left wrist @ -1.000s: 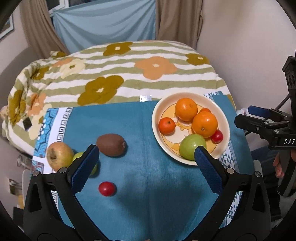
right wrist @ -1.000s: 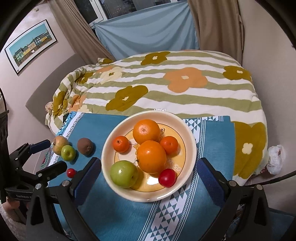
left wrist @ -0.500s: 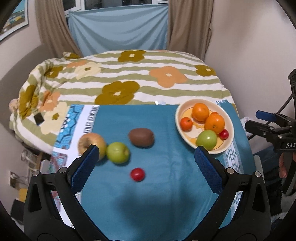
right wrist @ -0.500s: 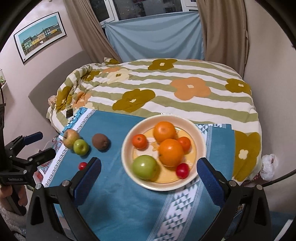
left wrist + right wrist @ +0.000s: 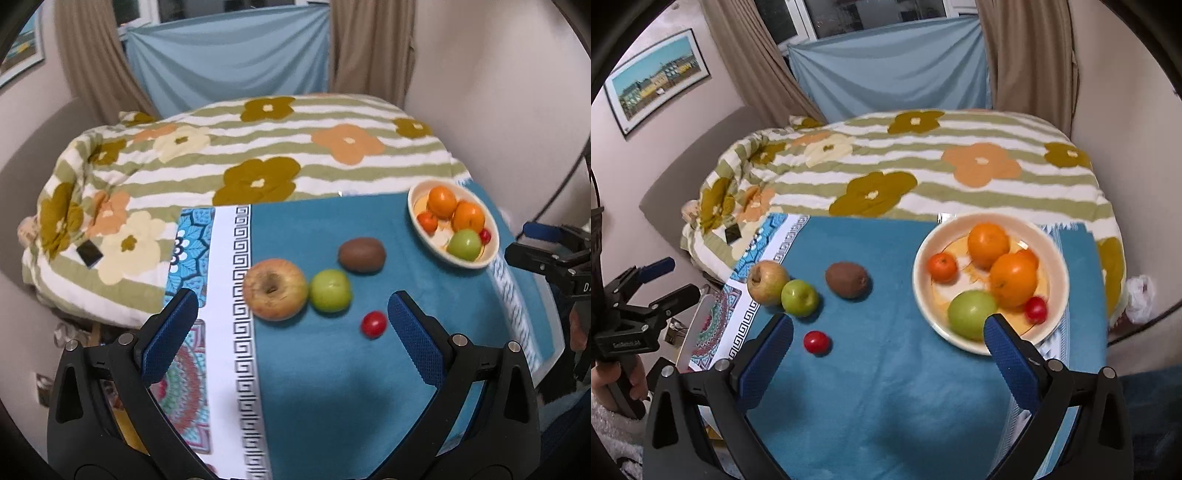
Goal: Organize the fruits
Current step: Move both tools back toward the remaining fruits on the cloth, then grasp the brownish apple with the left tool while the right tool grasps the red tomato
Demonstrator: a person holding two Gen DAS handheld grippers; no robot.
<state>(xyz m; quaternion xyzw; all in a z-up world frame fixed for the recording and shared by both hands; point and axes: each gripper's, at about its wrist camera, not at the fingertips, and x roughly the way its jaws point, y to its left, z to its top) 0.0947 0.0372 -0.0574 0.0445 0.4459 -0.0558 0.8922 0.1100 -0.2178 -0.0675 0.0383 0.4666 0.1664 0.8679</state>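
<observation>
- The left gripper (image 5: pixel 291 325) hung above the near left part of the cloth (image 5: pixel 332 387), jaws spread wide and holding nothing.
- Four fruits lay loose on the cloth, none of them touched by either tool.
- Nearest the left edge, where the blue field meets the patterned border, sat the apple (image 5: pixel 275 288), touching the green fruit (image 5: pixel 330 290) on its right.
- Both of these lay just beyond the left gripper's fingertips, roughly between them.
- The kiwi (image 5: pixel 362 254) lay a little further back and right, apart from the pair.
- The tomato (image 5: pixel 373 324) lay nearer the front edge, just beside the left gripper's right finger (image 5: pixel 413 339).
- The bowl (image 5: pixel 923 295) stood at the far right corner of the cloth, holding two oranges, two smaller orange fruits, a green fruit and a small red one.
- The right gripper (image 5: pixel 888 354) hovered over the near middle of the cloth, also wide open and empty; its right finger (image 5: pixel 1012 350) overlapped the bowl's near rim in its own view.
- Judged from this, the work stood between picks, with four fruits left to gather into the bowl.
- The next move would call for lowering the left gripper over one loose fruit, probably the apple or green fruit, and closing gently so that it does not roll.
</observation>
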